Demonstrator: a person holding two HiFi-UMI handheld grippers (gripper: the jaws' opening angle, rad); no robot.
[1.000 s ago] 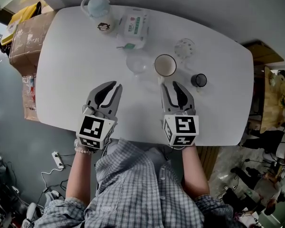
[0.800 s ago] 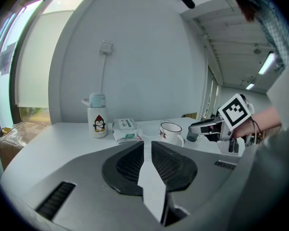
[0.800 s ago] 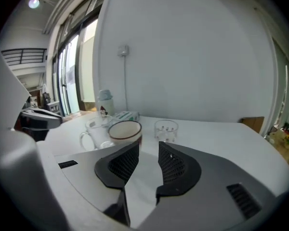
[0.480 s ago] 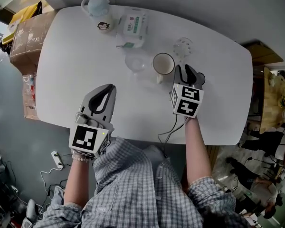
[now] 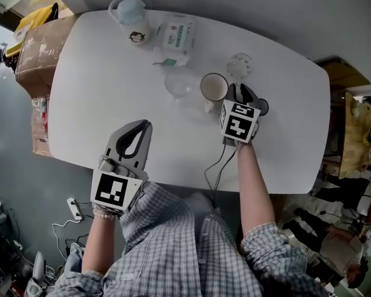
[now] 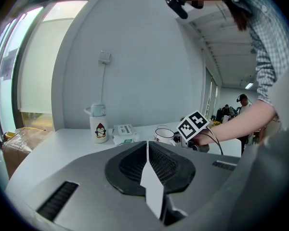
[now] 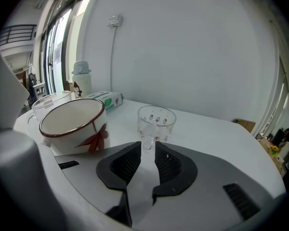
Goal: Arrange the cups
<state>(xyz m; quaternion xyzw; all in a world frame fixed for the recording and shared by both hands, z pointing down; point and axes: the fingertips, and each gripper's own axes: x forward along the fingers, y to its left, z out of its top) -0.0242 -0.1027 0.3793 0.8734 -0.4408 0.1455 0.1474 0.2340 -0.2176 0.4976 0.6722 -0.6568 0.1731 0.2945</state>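
Left tongs (image 5: 145, 124) hover closed over the near worktop (image 5: 93, 98) in the head view, while the right tongs (image 5: 242, 88) reach in among a mug (image 5: 214, 86), a glass (image 5: 240, 64) and a dark cup (image 5: 263, 106), with a second glass (image 5: 178, 82), a bottle (image 5: 131, 18) and a tissue pack (image 5: 177, 34) farther back. In the left gripper view the left tongs (image 6: 147, 144) have their tips together with nothing between them. In the right gripper view the right tongs (image 7: 147, 147) stand narrowly apart, having just been closing, with the handle of the glass (image 7: 156, 121) at the gap between their tips, pads not visibly pressing it, and the mug (image 7: 73, 124) stands just left.
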